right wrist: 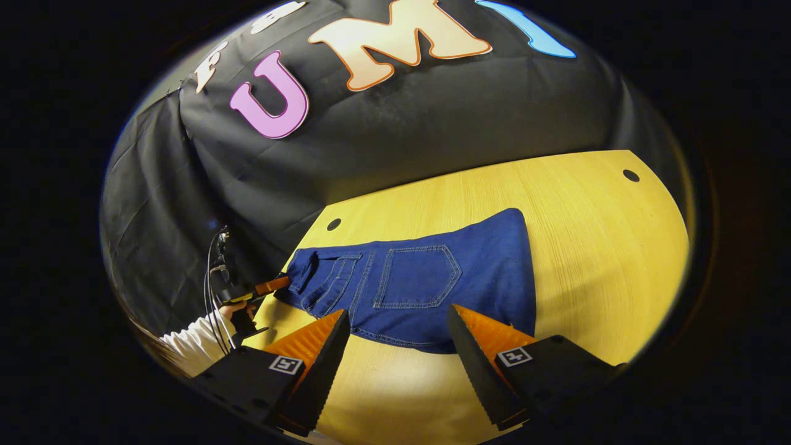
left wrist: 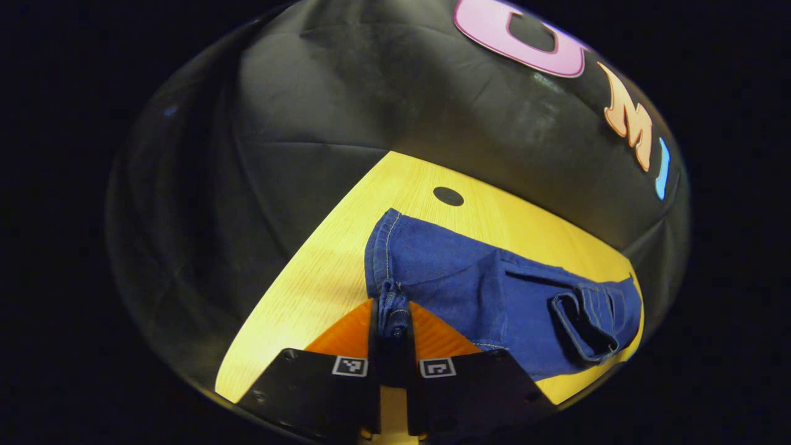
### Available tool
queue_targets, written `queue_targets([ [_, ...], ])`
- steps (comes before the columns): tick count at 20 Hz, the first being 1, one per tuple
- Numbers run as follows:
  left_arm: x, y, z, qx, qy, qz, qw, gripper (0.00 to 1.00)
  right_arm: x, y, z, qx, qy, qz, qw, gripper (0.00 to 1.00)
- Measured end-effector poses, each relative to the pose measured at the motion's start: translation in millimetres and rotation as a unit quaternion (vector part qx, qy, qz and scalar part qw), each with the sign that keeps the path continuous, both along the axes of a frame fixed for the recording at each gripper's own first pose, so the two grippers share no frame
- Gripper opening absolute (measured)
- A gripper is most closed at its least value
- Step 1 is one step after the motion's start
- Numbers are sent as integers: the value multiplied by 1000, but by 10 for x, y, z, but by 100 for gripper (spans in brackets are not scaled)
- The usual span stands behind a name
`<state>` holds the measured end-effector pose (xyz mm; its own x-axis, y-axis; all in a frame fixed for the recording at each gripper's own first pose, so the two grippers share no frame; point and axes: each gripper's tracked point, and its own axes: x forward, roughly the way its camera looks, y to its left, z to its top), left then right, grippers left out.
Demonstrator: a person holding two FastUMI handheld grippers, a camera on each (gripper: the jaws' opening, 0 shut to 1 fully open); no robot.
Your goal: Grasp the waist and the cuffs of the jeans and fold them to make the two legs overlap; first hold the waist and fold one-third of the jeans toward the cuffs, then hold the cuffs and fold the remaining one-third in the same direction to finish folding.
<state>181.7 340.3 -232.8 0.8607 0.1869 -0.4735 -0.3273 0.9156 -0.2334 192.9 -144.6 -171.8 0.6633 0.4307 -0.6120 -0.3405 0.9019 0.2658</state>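
The jeans [right wrist: 426, 284] are laid folded on the worktop [right wrist: 593, 235] (near its back edge), clamped by the left gripper [left wrist: 393, 321]; the right gripper [right wrist: 398, 337] is held apart.

The left claw [left wrist: 393, 321] is built on two black housings, and a small square black-and-white marker is fixed to each. Ribbed faces are seen on the inner sides of its fingers [left wrist: 432, 337]. The right claw [right wrist: 398, 346] is made the same way, with black wedge-shaped fingers [right wrist: 473, 358], ribbed faces and one square marker per housing. In the right gripper view, thin black cables [right wrist: 213, 278] are looped above the far handle, and a white sleeve [right wrist: 191, 346] is worn on the arm.
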Motion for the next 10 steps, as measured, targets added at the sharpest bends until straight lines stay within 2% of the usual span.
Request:
queue_targets([
  [1, 19, 10, 4, -3, -3, 2, 1000, 10, -16, -13, 13, -1, 0, 0, 1000, 98],
  [3, 18, -15, -1, 3, 10, 7, 1000, 5, -12, -26, 40, -2, -4, 0, 1000, 98],
  [4, 15, -24, 0, 12, 18, 8, 1000, 4, -6, -44, 49, -3, -7, -1, 1000, 100],
  [6, 10, -59, 42, 18, 30, 7, 999, 1, -10, -74, 77, -3, -8, -4, 1000, 98],
  [10, -50, -372, 418, -21, -10, -4, 1000, 0, 5, -212, 121, -3, -11, -15, 1000, 98],
])
